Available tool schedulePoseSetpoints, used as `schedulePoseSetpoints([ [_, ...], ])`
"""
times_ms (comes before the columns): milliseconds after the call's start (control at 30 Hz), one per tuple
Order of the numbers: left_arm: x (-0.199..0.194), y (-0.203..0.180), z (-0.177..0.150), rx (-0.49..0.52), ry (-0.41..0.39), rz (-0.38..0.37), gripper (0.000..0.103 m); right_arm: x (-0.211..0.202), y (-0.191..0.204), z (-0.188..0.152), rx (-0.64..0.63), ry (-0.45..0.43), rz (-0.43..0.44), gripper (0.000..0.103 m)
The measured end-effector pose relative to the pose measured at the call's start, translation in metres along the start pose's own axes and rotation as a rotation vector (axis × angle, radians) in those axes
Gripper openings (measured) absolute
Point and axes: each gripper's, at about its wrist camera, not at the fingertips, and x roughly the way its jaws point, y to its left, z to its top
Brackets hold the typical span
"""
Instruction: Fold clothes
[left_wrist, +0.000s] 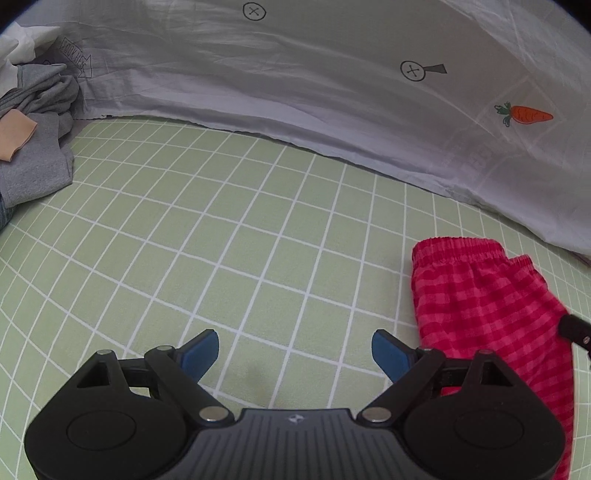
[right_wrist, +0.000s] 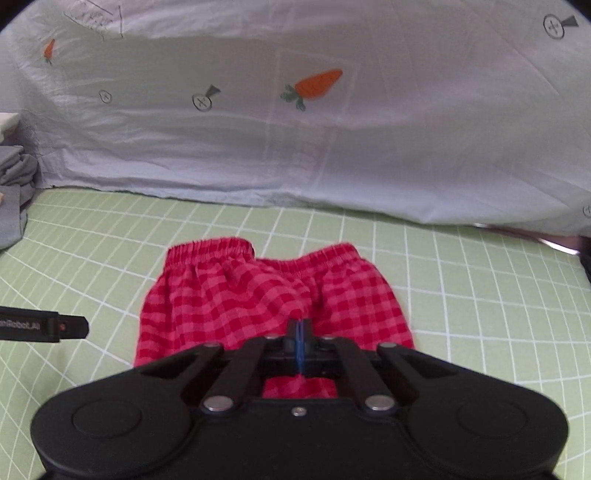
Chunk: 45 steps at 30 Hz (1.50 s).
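Red checked shorts (right_wrist: 273, 295) lie on the green grid sheet (right_wrist: 480, 295), waistband away from me. My right gripper (right_wrist: 300, 332) is shut, pinching the shorts' fabric near their middle. In the left wrist view the shorts (left_wrist: 487, 306) lie at the right. My left gripper (left_wrist: 295, 354) is open and empty over the bare sheet (left_wrist: 221, 240), left of the shorts. The left gripper's body shows at the left edge of the right wrist view (right_wrist: 44, 326).
A pile of grey clothes (left_wrist: 37, 147) with a peach piece (left_wrist: 14, 138) lies at the far left. A white sheet with carrot prints (left_wrist: 332, 92) rises along the back; it also shows in the right wrist view (right_wrist: 295, 147).
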Motion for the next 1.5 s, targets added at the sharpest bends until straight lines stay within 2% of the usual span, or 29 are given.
schedulePoseSetpoints([
  [100,-0.005,-0.002,-0.001,0.007,-0.026,-0.004,0.09,-0.022,-0.014,0.002,0.049,-0.088,-0.009,0.0],
  [233,-0.008,-0.002,-0.003,0.009,-0.037,0.008,0.09,-0.014,-0.061,-0.009,0.231,-0.098,-0.165,0.0],
  [300,-0.007,-0.001,-0.005,0.002,-0.025,0.005,0.09,0.004,-0.08,-0.023,0.266,0.001,-0.217,0.002],
  [333,-0.007,0.0,-0.007,-0.002,-0.018,0.002,0.09,0.011,-0.087,-0.029,0.283,0.043,-0.233,0.014],
  [367,-0.006,0.0,-0.009,-0.006,-0.01,-0.002,0.09,0.008,-0.09,-0.035,0.292,0.05,-0.239,0.025],
  [400,-0.007,0.001,-0.011,-0.007,-0.006,-0.004,0.09,0.005,-0.093,-0.04,0.301,0.055,-0.245,0.049],
  [433,-0.008,0.0,-0.014,-0.007,-0.001,-0.007,0.09,0.0,-0.094,-0.048,0.313,0.05,-0.239,0.059],
  [500,-0.01,-0.001,-0.02,-0.006,0.017,-0.015,0.09,-0.011,-0.095,-0.063,0.324,0.065,-0.223,0.056],
  [767,-0.026,-0.015,-0.063,0.041,0.093,-0.056,0.09,-0.059,-0.088,-0.14,0.38,0.19,-0.156,0.055],
  [867,-0.036,-0.02,-0.078,0.066,0.11,-0.064,0.09,-0.072,-0.081,-0.16,0.383,0.219,-0.148,0.047],
  [900,-0.039,-0.021,-0.083,0.074,0.114,-0.065,0.09,-0.075,-0.079,-0.164,0.379,0.22,-0.145,0.04],
  [1000,-0.052,-0.02,-0.095,0.078,0.119,-0.064,0.09,-0.083,-0.076,-0.175,0.367,0.221,-0.136,0.005],
  [1033,-0.056,-0.019,-0.097,0.078,0.117,-0.064,0.09,-0.086,-0.076,-0.177,0.366,0.219,-0.125,0.001],
  [1100,-0.064,-0.018,-0.102,0.078,0.113,-0.064,0.09,-0.097,-0.08,-0.179,0.412,0.185,-0.098,0.0],
  [1200,-0.075,-0.016,-0.108,0.08,0.108,-0.056,0.09,-0.114,-0.084,-0.18,0.432,0.153,-0.12,0.0],
  [1267,-0.079,-0.016,-0.113,0.082,0.114,-0.063,0.09,-0.115,-0.084,-0.185,0.436,0.162,-0.119,0.003],
  [1300,-0.078,-0.017,-0.116,0.086,0.123,-0.064,0.09,-0.115,-0.084,-0.187,0.437,0.167,-0.118,0.009],
  [1400,-0.076,-0.019,-0.124,0.098,0.149,-0.068,0.09,-0.117,-0.084,-0.195,0.442,0.181,-0.116,0.041],
  [1500,-0.074,-0.022,-0.132,0.109,0.174,-0.071,0.09,-0.119,-0.084,-0.202,0.447,0.195,-0.114,0.046],
])
